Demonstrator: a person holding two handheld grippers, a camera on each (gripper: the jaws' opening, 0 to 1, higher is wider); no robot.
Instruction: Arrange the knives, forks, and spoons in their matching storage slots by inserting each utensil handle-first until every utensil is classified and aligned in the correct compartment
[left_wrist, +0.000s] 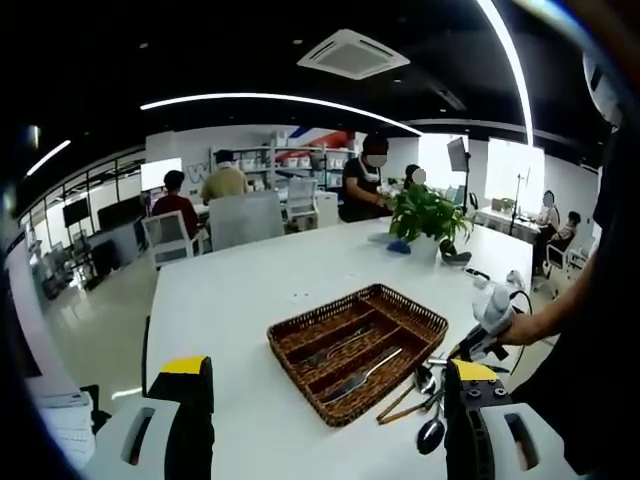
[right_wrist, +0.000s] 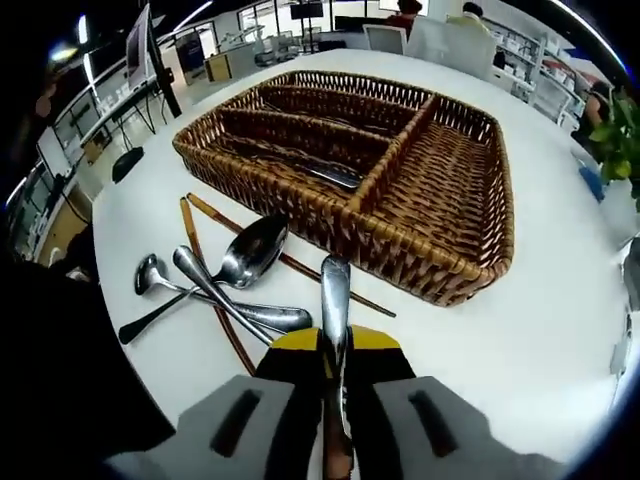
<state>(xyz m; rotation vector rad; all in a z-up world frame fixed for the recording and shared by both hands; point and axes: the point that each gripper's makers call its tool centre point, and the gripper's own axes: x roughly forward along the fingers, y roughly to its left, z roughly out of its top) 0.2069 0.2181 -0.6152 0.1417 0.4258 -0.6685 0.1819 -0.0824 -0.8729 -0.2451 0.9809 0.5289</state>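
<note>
Plainly, no legible writing; right gripper clamps utensil.

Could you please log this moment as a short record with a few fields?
tray: wicker basket, divided, on white table
in tray: utensils in the long slots
right gripper: shut on a metal utensil handle
left gripper: open, holding nothing
loose on table: spoons lying across chopsticks, beside the basket

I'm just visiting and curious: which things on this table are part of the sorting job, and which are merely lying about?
Part of the job:
- wicker tray
- loose spoons
- utensil clamped in the right gripper
- cutlery already in the tray

Just lying about:
- potted plant
- chopsticks
- blue cloth
</note>
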